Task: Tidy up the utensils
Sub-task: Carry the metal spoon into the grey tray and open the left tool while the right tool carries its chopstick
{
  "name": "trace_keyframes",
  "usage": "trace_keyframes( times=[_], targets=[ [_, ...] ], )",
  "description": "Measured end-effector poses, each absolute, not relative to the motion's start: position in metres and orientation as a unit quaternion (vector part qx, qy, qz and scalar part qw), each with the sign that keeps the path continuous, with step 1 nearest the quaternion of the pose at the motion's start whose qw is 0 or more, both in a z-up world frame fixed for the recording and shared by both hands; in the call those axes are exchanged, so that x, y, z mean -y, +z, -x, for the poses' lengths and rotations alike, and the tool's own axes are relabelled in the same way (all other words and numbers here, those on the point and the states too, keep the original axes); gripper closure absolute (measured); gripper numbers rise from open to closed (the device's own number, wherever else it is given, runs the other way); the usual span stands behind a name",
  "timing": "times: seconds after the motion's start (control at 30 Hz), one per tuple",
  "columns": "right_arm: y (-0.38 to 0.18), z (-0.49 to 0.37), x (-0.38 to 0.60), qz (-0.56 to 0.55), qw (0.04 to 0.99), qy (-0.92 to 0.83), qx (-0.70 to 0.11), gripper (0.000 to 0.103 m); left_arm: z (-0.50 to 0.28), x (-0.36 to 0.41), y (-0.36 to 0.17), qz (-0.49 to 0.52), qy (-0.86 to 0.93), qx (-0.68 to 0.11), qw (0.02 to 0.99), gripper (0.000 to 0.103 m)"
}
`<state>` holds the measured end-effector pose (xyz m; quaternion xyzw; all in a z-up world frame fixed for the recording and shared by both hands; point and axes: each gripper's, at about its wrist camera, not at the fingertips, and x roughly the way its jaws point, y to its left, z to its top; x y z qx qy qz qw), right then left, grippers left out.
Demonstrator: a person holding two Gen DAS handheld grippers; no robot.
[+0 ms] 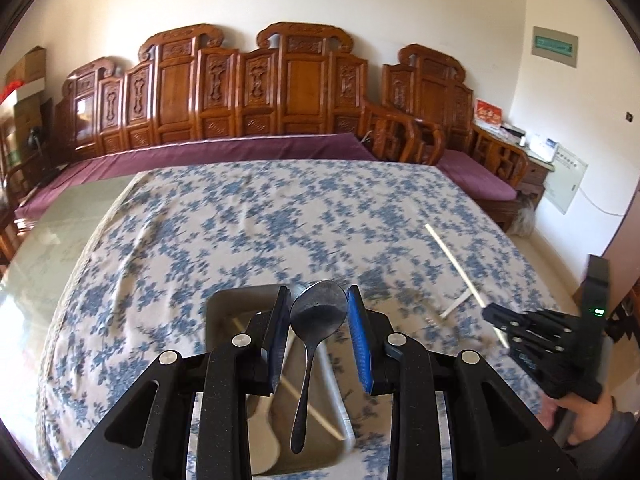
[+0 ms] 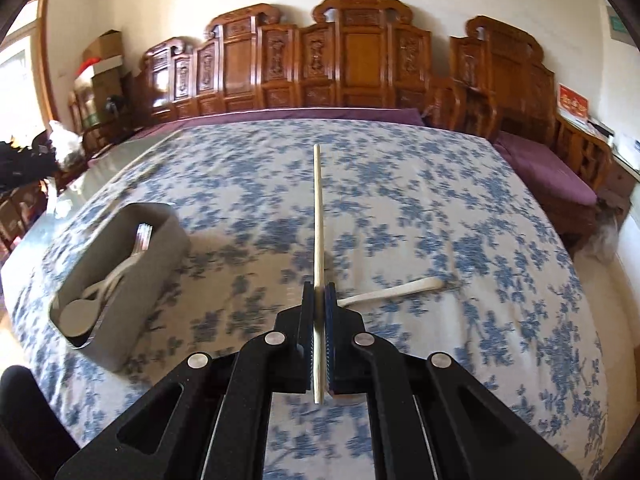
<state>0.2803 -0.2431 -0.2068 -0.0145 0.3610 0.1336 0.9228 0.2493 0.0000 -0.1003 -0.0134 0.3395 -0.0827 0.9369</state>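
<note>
I have a metal spoon point(image 1: 316, 320) clamped by its bowl between my left fingers point(image 1: 280, 332), handle hanging down over the grey tray point(image 1: 224, 312) just below them; a pale chopstick point(image 1: 312, 412) lies slantwise in that tray; my right fingers point(image 2: 307, 320) are pressed together on another chopstick point(image 2: 318, 216), which juts straight ahead past their tips; a pale spoon point(image 2: 396, 288) lies on the flowered desk point(image 2: 480, 240) just right of those fingers, and the tray sits well to their left, holding more utensils.
</note>
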Motion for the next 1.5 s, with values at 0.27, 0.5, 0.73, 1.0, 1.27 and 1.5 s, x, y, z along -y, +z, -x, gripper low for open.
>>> trace_keyframes(
  times=[0.27,0.5,0.73,1.0,1.27,1.5],
  targets=[
    [-0.198,-0.254,0.203,0.024,0.916,0.194,-0.351,0.097,-0.272,-0.026,-0.136,0.003,-0.046,-0.372,0.927,0.077],
    [-0.197,-0.242,0.177,0.049,0.907,0.23,-0.348,0.097,-0.292,-0.034,-0.165,-0.002,-0.025,-0.4,0.916,0.077],
    [-0.196,-0.241,0.178,0.042,0.905,0.238,-0.349,0.097,-0.308,-0.035,-0.186,0.0,-0.015,-0.423,0.906,0.076],
    [-0.2,-0.244,0.177,0.037,0.901,0.246,-0.355,0.097,-0.318,-0.036,-0.203,-0.003,-0.004,-0.447,0.894,0.076],
    [-0.202,-0.245,0.177,0.023,0.899,0.246,-0.361,0.097,-0.313,-0.035,-0.208,-0.015,-0.003,-0.466,0.884,0.076],
    [-0.195,-0.231,0.165,0.028,0.897,0.255,-0.359,0.097,-0.287,-0.041,-0.182,-0.023,-0.013,-0.447,0.894,0.076]
  ],
)
